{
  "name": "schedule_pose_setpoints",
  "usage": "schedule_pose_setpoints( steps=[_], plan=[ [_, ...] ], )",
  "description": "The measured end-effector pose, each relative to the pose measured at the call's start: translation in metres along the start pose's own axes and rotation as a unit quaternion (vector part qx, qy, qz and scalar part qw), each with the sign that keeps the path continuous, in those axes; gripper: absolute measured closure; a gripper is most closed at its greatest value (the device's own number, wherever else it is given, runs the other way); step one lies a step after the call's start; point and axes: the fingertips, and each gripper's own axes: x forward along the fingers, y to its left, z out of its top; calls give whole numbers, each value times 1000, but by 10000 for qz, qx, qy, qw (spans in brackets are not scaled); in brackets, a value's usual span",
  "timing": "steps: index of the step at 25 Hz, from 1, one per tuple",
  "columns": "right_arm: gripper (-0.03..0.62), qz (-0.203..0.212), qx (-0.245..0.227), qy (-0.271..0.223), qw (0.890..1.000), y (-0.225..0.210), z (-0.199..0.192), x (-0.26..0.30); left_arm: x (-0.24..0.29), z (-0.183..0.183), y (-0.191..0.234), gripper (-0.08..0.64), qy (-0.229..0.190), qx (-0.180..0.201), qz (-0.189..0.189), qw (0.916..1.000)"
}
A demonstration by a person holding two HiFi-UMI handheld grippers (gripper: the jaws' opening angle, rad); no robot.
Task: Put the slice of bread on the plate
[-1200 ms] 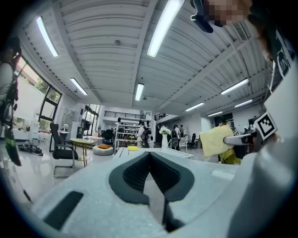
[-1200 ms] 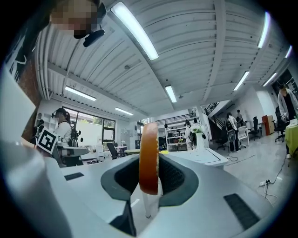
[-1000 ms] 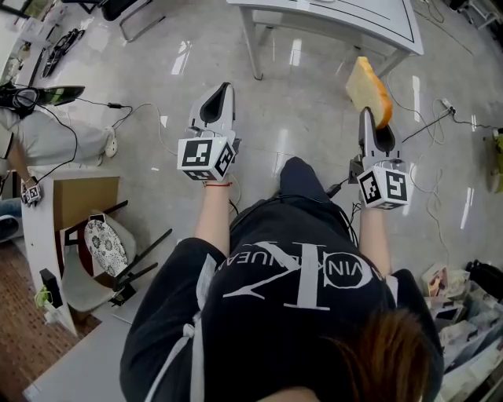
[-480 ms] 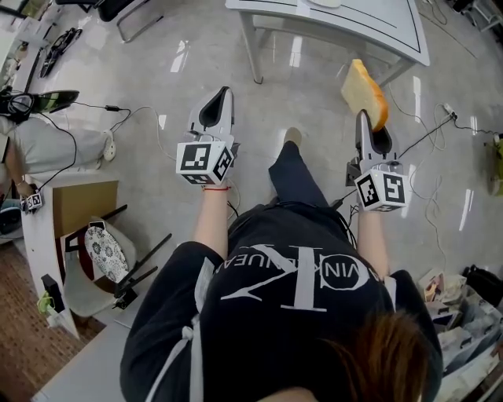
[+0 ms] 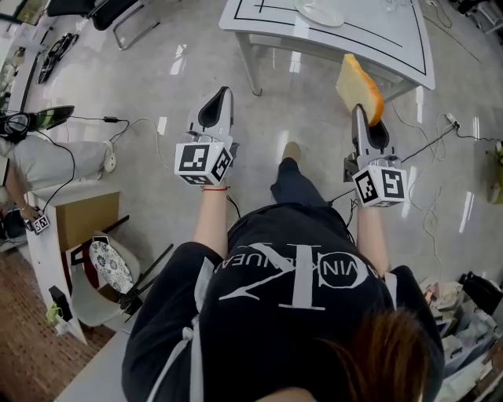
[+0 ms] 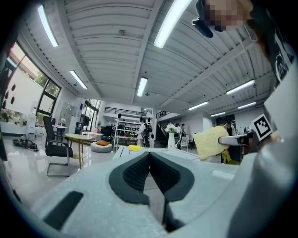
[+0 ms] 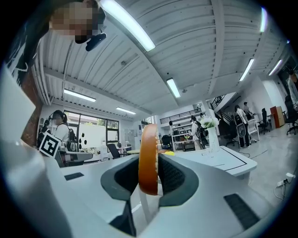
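Observation:
A slice of bread [image 5: 359, 85] with an orange-brown crust stands on edge in my right gripper [image 5: 358, 111], which is shut on it, just short of the white table's [image 5: 384, 49] front edge. The right gripper view shows the crust edge-on [image 7: 149, 159] between the dark pads. A clear glass plate [image 5: 318, 12] lies on the table's far side, cut off by the top of the picture. My left gripper [image 5: 222, 92] is held level over the floor to the left; it is shut with nothing in it [image 6: 149, 154]. Its view shows the bread [image 6: 210, 143] off to the right.
The table has black lines marked on it and a white leg [image 5: 251, 63] at its near left corner. Cables [image 5: 126, 122] trail over the glossy floor on both sides. A chair [image 5: 102, 271] and a low desk stand at lower left, cluttered boxes [image 5: 464, 314] at lower right.
Both grippers have moved forward toward the white table, the bread still in the right one. More of the table top and the plate have come into view.

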Motion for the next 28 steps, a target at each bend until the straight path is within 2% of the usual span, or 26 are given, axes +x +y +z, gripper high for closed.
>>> schedule_pose_setpoints(
  steps=[17,28],
  plan=[
    [497,-54,244,150,9996,-84,-3,137,167,-3,31,551,213,-82,-175,9996],
    [497,112,347,242,9990,-118,-12,196,228,-10,46,551,269,-100,-125,9995]
  ],
)
